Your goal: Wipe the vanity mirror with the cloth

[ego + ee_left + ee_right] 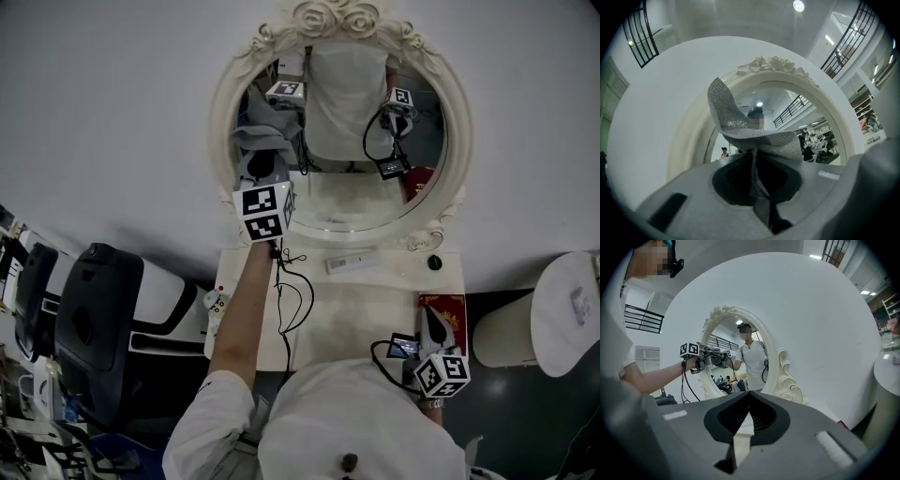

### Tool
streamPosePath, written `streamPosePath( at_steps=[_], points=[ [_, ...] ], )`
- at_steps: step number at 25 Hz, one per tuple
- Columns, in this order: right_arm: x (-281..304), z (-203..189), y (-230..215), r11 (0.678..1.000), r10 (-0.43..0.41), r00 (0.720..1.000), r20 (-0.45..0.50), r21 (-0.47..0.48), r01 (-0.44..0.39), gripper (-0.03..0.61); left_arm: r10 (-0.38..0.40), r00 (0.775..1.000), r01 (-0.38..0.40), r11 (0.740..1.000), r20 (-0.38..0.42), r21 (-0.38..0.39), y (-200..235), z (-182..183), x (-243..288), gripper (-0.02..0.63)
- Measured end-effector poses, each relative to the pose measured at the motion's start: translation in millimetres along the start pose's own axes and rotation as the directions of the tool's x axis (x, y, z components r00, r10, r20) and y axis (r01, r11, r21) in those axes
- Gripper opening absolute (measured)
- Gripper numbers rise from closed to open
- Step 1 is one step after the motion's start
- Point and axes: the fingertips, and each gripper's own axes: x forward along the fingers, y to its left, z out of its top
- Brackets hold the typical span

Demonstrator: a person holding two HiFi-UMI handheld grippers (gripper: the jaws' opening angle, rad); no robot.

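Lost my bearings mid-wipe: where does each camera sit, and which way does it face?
Head view: on the person's head, looking steeply down at mirror and table; shows left forearm, left gripper, right gripper.
Left gripper view: on the left gripper, facing the mirror past the cloth in its jaws.
Right gripper view: on the right gripper, facing the mirror from the right; shows left forearm and left gripper.
Shared: all three show the mirror.

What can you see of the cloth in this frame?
The cloth is grey with a fine woven, faintly glittery texture, and looks like thin microfibre. A narrow gathered part is pinched between the closed jaws of the left gripper. The rest fans out above them in crumpled folds, one corner standing up. It is in front of the left side of the oval mirror; contact with the glass cannot be confirmed.
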Motion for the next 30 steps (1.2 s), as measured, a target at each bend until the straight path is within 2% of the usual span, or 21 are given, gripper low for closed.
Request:
streamPosePath(
  at_steps=[5, 8, 14, 18, 22, 30],
  points=[
    [0.4, -4.0, 8.0, 1.000, -0.003, 1.000, 0.005, 0.013, 0.003, 0.008, 0.064, 0.998, -0.064, 0.998, -0.025, 0.013, 29.6, -10.1, -7.0, 0.026],
    [-2.9, -3.1, 5.0, 1.000, -0.011, 1.000, 0.002, 0.009, 0.011, 0.008, 0.109, 0.993, -0.109, 0.994, -0.041, -0.008, 41.7, -16.0, -10.1, 0.026],
    [-15.0, 0.8, -11.7, 1.000, -0.028, 1.000, 0.004, 0.008, 0.028, 0.008, 0.128, 0.991, -0.129, 0.992, -0.050, -0.016, 29.0, -14.8, -15.3, 0.026],
    [-23.7, 5.3, -27.6, 0.999, -0.038, 0.999, 0.005, 0.008, 0.038, 0.008, 0.076, 0.996, -0.076, 0.997, -0.037, 0.007, -18.4, -10.2, -15.5, 0.026],
    [-37.1, 10.8, -47.8, 0.998, -0.058, 0.998, 0.015, 0.011, 0.057, 0.008, -0.036, 0.999, 0.036, 0.999, -0.015, -0.010, -88.6, -5.7, -11.7, 0.026],
    [-74.4, 22.7, -108.3, 0.990, -0.138, 0.990, 0.031, 0.007, 0.138, 0.008, -0.233, 0.972, 0.233, 0.972, -0.016, -0.018, -240.7, -18.4, 7.1, 0.026]
  ],
)
